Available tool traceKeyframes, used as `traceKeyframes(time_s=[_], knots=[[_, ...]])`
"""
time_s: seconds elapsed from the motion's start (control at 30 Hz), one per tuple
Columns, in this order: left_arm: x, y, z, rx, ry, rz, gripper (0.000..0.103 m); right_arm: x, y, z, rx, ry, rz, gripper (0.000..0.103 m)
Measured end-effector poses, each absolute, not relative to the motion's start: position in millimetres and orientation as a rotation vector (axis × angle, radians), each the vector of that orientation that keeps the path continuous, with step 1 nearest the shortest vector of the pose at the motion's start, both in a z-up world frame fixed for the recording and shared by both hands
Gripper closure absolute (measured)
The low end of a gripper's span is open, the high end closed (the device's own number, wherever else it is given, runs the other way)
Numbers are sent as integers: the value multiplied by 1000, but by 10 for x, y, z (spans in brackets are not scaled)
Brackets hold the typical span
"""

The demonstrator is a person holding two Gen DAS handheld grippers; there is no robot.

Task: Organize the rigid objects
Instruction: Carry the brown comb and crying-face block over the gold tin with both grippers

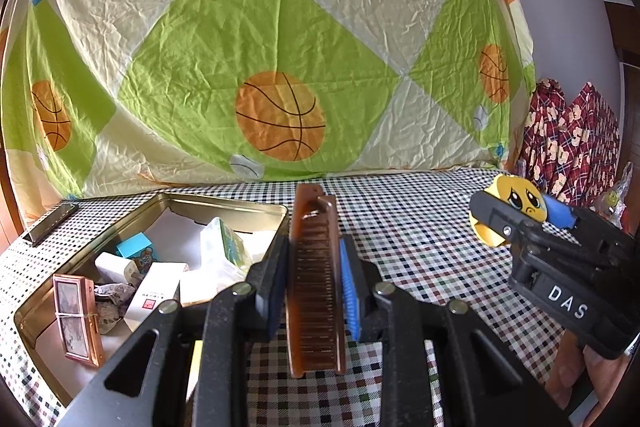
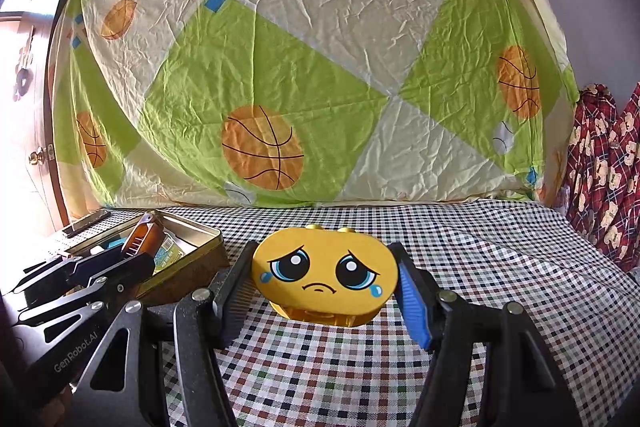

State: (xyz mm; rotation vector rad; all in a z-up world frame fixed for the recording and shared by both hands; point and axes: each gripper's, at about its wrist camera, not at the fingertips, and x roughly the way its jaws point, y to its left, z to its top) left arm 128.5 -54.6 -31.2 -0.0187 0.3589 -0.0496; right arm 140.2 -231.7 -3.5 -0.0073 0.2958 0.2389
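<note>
My left gripper (image 1: 314,263) is shut on a brown folding comb (image 1: 316,279), held lengthwise just right of the open gold tin box (image 1: 224,205). In the right wrist view the comb (image 2: 142,237) sits over the tin (image 2: 200,259), with the left gripper (image 2: 132,259) below it. My right gripper (image 2: 324,291) is shut on a yellow sad-face case (image 2: 324,273), above the checkered tablecloth (image 2: 500,287). In the left wrist view the case (image 1: 520,201) and right gripper (image 1: 516,215) are at the right.
The tin holds several small boxes, a blue carton (image 1: 136,247), a tissue pack (image 1: 224,251) and a copper palette (image 1: 76,319). Its lid (image 1: 52,223) lies at the far left. A basketball-print sheet (image 1: 280,67) hangs behind; plaid fabric (image 1: 572,139) sits at the right.
</note>
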Motion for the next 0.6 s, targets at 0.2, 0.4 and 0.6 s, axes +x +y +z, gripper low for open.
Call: traceKeyframes(time_s=[0.2,0.4,0.6], knots=[[1223,-509,-293,-29,340,-39,79,1353,-2285,-30,-11,285,275,37],[1149,-489,-274,-28,319,-29,79,1291,-2230,-29,-18,273,323,37],[1099,-448,-255,-38,300,-17,79,1239,-2220,-21,-13,257,338,37]])
